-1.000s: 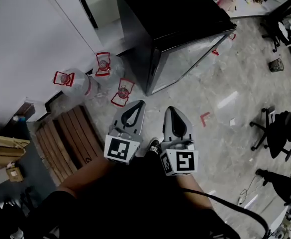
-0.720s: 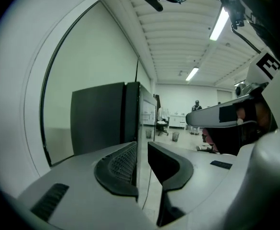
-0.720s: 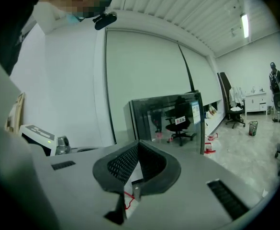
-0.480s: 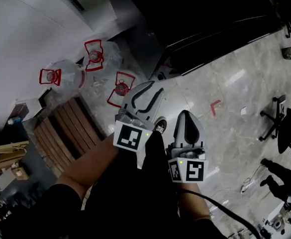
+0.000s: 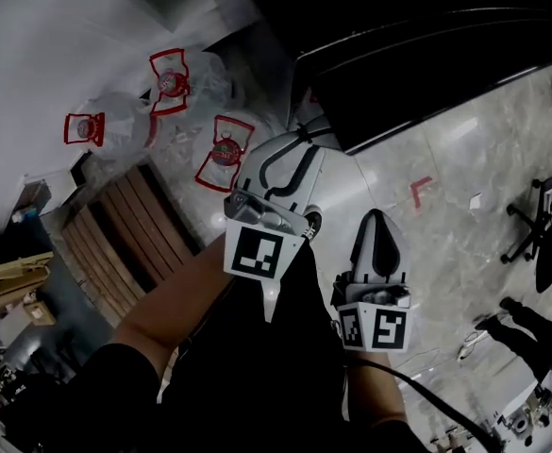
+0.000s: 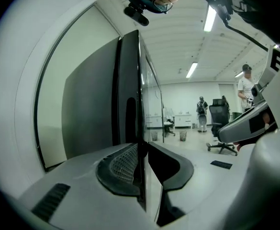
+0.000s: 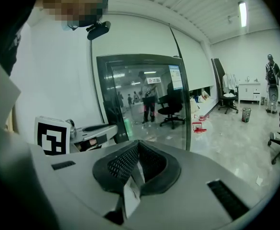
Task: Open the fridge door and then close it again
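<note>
The black fridge (image 5: 426, 26) fills the top of the head view, and its glass door (image 7: 144, 99) mirrors the room in the right gripper view. My left gripper (image 5: 299, 144) is raised to the door's near corner. It is open, and the door's dark side edge (image 6: 129, 80), with a slot-like recess, runs down between the jaws of the left gripper (image 6: 144, 176). Whether the pads touch that edge is not clear. My right gripper (image 5: 376, 217) hangs lower and nearer to me, short of the fridge. That gripper (image 7: 136, 147) is shut, with only a small paper tag at its pads.
Three clear water jugs with red handles (image 5: 224, 154) lie on the floor left of the fridge, beside a wooden pallet (image 5: 129, 243). A red tape corner (image 5: 419, 192) marks the marble floor. Office chairs (image 5: 540, 234) stand at the right. A person (image 6: 202, 111) stands far across the room.
My left gripper has opened, risen and moved forward to the fridge door's corner. The right gripper has stayed shut and low. The view has closed in on the fridge.
</note>
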`<control>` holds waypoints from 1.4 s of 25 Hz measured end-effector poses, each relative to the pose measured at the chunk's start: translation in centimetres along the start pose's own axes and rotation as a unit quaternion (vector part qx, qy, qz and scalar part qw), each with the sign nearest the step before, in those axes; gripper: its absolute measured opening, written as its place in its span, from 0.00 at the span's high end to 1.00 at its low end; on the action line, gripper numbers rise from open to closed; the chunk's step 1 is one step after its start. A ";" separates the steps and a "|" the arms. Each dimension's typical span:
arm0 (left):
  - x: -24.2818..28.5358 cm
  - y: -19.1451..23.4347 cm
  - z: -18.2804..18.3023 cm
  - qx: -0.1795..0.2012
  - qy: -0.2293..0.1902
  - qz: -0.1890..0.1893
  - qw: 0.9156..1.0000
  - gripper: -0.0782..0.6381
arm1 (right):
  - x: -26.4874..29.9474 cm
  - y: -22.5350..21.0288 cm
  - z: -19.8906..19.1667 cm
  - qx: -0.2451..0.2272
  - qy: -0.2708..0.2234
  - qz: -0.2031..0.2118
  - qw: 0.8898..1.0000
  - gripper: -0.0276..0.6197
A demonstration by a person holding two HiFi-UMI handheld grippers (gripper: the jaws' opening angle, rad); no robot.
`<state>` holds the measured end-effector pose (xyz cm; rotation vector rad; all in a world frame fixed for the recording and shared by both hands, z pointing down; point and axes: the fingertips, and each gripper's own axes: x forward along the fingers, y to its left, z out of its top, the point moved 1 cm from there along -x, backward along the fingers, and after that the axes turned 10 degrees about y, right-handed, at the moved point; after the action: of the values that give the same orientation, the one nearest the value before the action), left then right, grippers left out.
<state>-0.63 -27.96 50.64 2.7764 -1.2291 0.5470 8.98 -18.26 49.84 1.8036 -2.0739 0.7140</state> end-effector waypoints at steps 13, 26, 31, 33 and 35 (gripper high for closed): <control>-0.3 -0.4 -0.9 -0.045 0.000 0.035 0.998 0.81 | -1.8 -3.6 -2.4 0.017 0.003 -0.027 0.999 0.93; -2.4 -11.4 0.0 -0.042 0.001 0.047 0.998 0.83 | -5.3 -7.1 -1.9 0.011 -0.012 -0.051 0.999 0.93; -2.1 -15.8 0.9 -0.040 -0.002 0.050 0.998 0.84 | -7.3 -10.0 -2.5 0.008 -0.014 -0.068 0.998 0.93; -2.1 -16.6 1.0 -0.039 0.000 0.054 0.998 0.84 | -8.0 -10.7 -2.7 0.011 -0.018 -0.071 0.997 0.93; -2.1 -16.9 1.1 -0.040 0.004 0.058 0.998 0.84 | -8.5 -11.0 -2.7 0.012 -0.024 -0.070 0.997 0.93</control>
<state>10.66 -15.16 50.45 2.6492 -1.3858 0.5035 20.98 -10.63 49.45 1.9759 -1.9523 0.6664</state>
